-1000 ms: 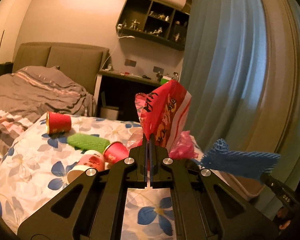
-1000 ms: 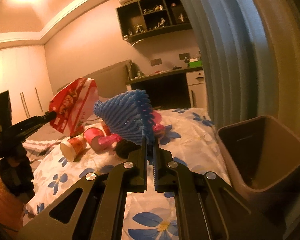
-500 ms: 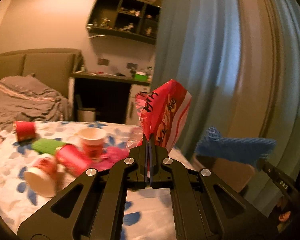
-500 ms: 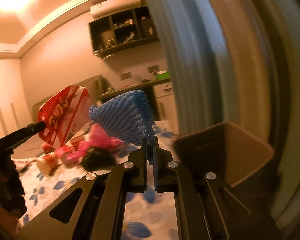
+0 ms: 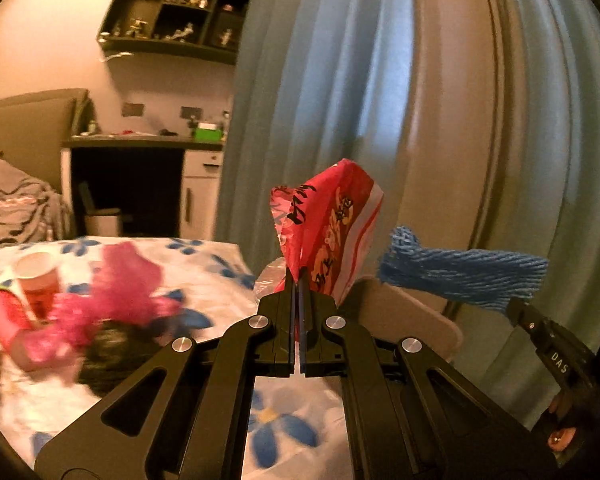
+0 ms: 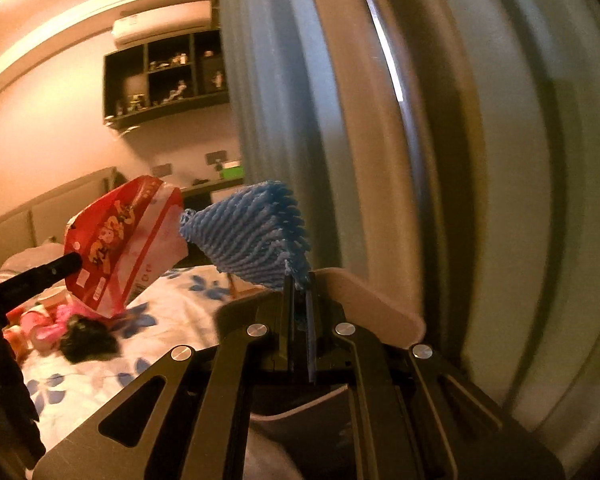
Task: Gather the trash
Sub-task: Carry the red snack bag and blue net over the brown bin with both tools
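Two pieces of trash held aloft, one per gripper. Red snack bag point(image 5: 328, 232) pinched at its lower edge between the clenched fingers of the left gripper point(image 5: 298, 280), standing upright above the fingertips, crumpled, with yellow lettering and a white stripe. Blue foam fruit net point(image 6: 252, 236) clamped by its lower corner in the right gripper point(image 6: 298, 284), fingers closed on it, fanning up toward 10 o'clock from the fingertips. From the left wrist view, same blue net point(image 5: 460, 276) at 3 o'clock of the bag, lying level, apart from it; from the right wrist view, bag point(image 6: 120, 240) at 9 o'clock of the net, nearly touching its tip. Brown waste bin point(image 6: 364, 300) directly behind and below both held pieces, its open rim just under the net; in the left view, bin rim point(image 5: 412, 312) at 5 o'clock of the bag. Further out, at 8 o'clock, floral bedspread point(image 5: 220, 272) carrying blurred leftovers: pink crumpled wrapper point(image 5: 120, 292), red paper cup point(image 5: 40, 284), black crumpled lump point(image 6: 86, 342). Blue-grey curtain point(image 5: 320, 100) hanging behind the bin at 12 o'clock. Dark wall shelf point(image 5: 172, 20) with small figurines at 11 o'clock.
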### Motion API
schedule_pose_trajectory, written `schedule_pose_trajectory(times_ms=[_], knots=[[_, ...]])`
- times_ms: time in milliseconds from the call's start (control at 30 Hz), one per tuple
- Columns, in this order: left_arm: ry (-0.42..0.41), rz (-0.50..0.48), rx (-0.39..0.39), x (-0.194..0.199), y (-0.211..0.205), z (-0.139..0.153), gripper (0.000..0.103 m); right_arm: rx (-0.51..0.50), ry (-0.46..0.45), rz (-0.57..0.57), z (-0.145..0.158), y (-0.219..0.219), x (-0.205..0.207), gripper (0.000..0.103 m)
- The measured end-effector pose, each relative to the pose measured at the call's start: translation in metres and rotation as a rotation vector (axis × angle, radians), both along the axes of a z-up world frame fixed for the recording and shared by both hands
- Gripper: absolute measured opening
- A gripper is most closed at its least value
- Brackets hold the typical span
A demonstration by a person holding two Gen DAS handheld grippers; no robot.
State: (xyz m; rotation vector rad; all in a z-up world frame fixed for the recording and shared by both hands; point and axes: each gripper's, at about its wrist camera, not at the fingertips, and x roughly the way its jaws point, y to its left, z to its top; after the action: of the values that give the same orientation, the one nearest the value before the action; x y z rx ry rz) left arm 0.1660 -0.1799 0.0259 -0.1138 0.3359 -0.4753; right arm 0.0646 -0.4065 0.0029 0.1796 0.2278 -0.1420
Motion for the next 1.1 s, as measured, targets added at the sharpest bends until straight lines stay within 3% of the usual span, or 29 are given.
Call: schedule_pose_trajectory(times_ms=[467,1100], knots=[[0.035,-0.073,0.044,0.026,-0.072,-0.034,0.000,0.007,0.016,-0.048,-0.014,-0.015,0.024,0.005],[0.113,-0.138,0.070,0.044,-0.103,-0.063,0.000,0.055,0.071,-0.008,-0.026,-0.020,0.047,0.005]])
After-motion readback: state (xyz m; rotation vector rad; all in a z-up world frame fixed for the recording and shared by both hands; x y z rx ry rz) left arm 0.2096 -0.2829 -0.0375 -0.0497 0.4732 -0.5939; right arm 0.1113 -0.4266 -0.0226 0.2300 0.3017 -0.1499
